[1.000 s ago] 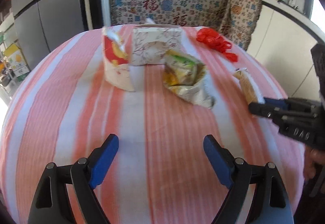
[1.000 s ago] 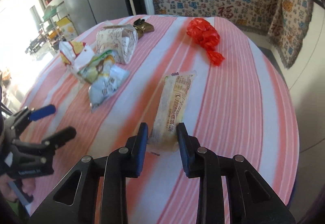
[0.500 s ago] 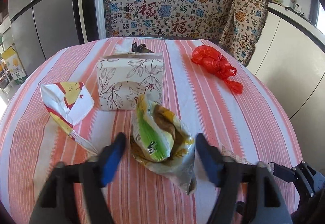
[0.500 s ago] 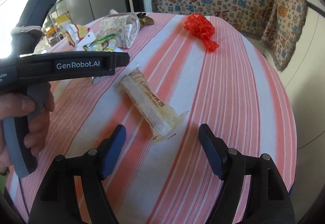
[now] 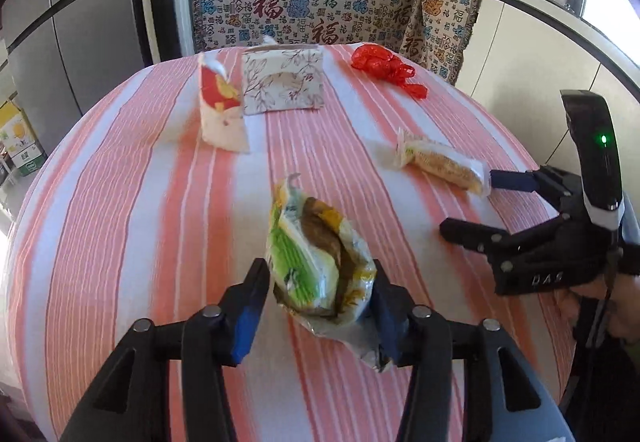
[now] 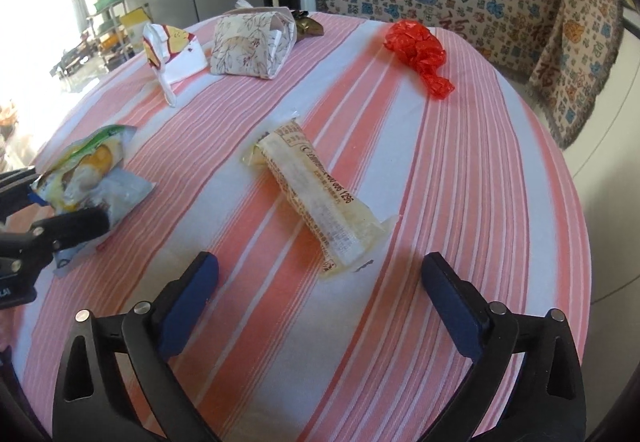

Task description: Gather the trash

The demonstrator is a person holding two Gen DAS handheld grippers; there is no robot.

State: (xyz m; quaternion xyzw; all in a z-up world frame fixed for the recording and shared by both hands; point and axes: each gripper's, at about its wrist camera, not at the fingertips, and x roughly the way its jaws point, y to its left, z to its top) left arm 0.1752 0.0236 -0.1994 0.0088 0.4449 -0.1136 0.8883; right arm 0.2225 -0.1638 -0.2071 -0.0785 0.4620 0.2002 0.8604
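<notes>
The left gripper now clamps the green-and-yellow snack bag, dragged nearer across the striped tablecloth from beside the patterned paper bag, its jaws having just eased slightly wider. The right gripper, a second ago pinching the long clear wrapper, has just been opening; its jaws stand wide apart with the wrapper lying loose just beyond them. Farther off, the red-and-white wrapper and red plastic bag lie as before.

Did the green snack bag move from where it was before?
Yes. The green bag lay right beside the tissue box; now it sits well away from it, nearer the table edge, between the left claw fingers.
</notes>
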